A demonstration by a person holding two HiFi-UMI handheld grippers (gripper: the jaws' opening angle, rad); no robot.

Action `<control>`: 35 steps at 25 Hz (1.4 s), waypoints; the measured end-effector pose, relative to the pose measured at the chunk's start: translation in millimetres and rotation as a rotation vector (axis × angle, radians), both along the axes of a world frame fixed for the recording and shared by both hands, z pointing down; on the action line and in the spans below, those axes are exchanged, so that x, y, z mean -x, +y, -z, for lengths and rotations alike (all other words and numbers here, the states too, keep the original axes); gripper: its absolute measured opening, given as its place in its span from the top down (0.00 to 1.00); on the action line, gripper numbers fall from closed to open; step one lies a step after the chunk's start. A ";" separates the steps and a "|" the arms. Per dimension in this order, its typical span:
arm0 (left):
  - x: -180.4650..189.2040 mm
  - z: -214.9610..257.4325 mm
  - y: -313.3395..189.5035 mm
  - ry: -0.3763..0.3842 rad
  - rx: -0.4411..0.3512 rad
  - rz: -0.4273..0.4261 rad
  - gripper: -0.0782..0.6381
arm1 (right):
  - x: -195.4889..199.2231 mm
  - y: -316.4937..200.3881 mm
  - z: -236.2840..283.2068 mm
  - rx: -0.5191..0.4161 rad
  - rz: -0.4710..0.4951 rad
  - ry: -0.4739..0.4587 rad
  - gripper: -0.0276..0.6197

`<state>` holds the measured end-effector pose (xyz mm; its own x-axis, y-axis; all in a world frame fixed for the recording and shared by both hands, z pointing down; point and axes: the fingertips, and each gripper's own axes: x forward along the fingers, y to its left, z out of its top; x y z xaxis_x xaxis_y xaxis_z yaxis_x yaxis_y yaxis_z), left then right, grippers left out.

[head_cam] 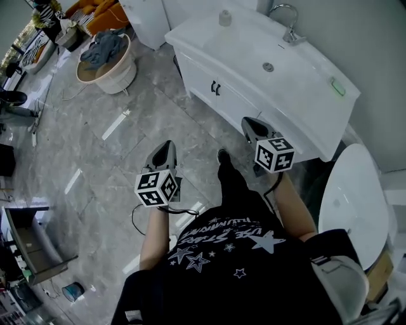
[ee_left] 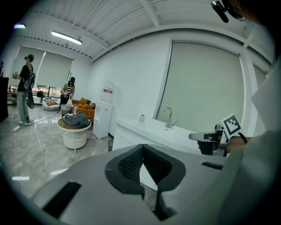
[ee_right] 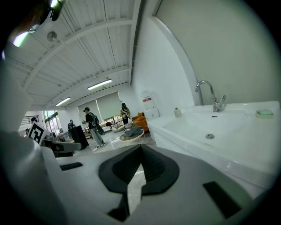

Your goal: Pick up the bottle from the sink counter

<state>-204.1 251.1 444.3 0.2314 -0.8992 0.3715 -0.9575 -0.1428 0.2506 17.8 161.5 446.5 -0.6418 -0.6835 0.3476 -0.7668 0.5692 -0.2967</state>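
Round side table (head_cam: 104, 71), far left: holds a grey cloth, no part in the task. Left gripper (head_cam: 167, 151): jaws together with nothing between them, held low ahead of the person, apparently idle because nothing is within reach. Bottle (head_cam: 224, 18): upright at the far left corner of the sink counter (head_cam: 304, 95), well apart from both grippers. Right gripper (head_cam: 254, 129): jaws together, empty, nearer the counter's front edge, so likely the better one to reach.

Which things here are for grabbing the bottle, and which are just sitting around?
For the job: bottle, sink counter, left hand-held gripper, right hand-held gripper.

Just lying about: faucet, green soap bar, round table with grey clothes, toilet.
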 end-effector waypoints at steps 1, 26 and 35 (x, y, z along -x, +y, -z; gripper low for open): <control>1.9 0.6 -15.4 -0.003 -0.003 0.001 0.88 | 0.9 -16.6 -2.0 0.002 0.000 -0.001 0.95; -28.0 21.5 -339.7 -0.029 -0.031 -0.043 0.88 | -25.2 -334.1 -4.6 0.022 -0.017 -0.033 0.95; -39.0 7.8 -437.9 0.000 -0.054 -0.197 0.88 | -45.6 -379.5 -30.8 0.056 -0.149 -0.014 0.95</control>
<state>-165.1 -186.9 436.5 0.4047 -0.8551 0.3242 -0.9098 -0.3405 0.2375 63.4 -218.0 477.4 -0.5396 -0.7515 0.3796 -0.8372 0.4314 -0.3362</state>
